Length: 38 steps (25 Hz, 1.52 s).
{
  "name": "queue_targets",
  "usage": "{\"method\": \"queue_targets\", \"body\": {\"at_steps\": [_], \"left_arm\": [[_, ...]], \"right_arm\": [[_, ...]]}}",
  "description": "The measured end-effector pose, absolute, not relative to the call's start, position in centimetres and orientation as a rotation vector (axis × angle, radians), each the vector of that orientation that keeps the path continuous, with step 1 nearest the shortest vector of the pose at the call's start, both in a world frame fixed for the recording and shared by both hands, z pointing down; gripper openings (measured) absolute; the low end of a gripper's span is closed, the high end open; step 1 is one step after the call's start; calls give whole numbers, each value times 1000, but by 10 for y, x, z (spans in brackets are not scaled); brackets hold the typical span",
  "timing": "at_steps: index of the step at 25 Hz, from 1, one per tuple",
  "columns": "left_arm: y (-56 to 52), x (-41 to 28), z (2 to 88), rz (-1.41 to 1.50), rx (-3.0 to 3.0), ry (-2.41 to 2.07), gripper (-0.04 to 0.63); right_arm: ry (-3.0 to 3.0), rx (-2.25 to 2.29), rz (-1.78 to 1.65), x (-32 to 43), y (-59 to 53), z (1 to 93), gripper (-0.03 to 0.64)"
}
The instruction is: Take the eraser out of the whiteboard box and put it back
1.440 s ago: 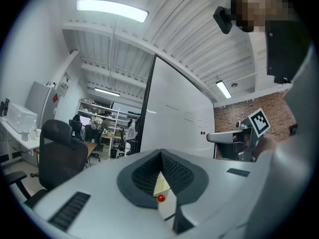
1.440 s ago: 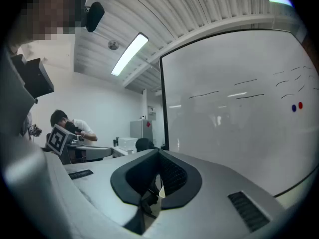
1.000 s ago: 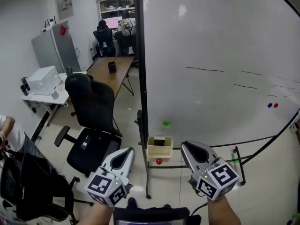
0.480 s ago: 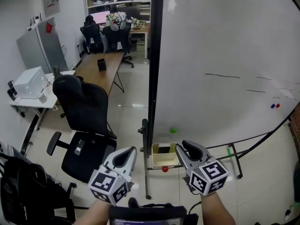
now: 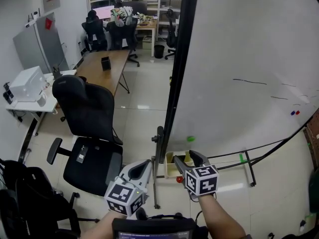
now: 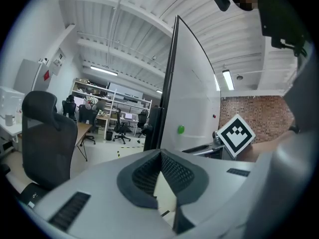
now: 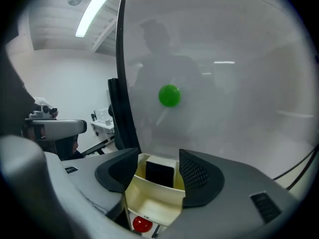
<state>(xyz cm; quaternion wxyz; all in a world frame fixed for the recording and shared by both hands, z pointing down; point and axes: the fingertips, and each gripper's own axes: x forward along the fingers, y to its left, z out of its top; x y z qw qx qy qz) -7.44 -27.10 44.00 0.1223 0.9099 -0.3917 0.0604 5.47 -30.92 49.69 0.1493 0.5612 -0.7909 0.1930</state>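
A cream whiteboard box [image 7: 149, 200] hangs at the bottom of the whiteboard [image 5: 249, 59], with the black eraser [image 7: 159, 173] standing upright inside it. My right gripper [image 7: 157, 158] is open; its jaws have just been opening and now straddle the top of the box [image 5: 171, 170] without pressing on box or eraser. In the head view the right gripper [image 5: 185, 158] sits right over the box. My left gripper [image 5: 144, 164] is shut and empty, just left of the box; its tips [image 6: 160, 154] meet in the left gripper view.
A green magnet [image 7: 169, 95] sticks to the board above the box, a red one [image 7: 141, 224] below it. The board's dark frame post [image 5: 177, 83] and stand leg [image 5: 155, 183] run beside the left gripper. A black office chair [image 5: 89, 118] stands to the left.
Both grippers have dropped and come closer to the box. The right gripper's jaws went from shut to wide apart around the box. The head view has shifted left of the board.
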Motion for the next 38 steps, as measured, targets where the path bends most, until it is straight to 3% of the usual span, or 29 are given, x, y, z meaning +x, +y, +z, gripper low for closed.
{"method": "queue_targets", "body": {"at_steps": [23,38], "left_arm": [[-274,-92,459,161,2597,-1122,35],[-270,-100,455,144,2600,-1127,35]], "right_arm": [[-2009,1707,594,49,-329,541,313],[-2052,1741,604,51,-326,532,281]]}}
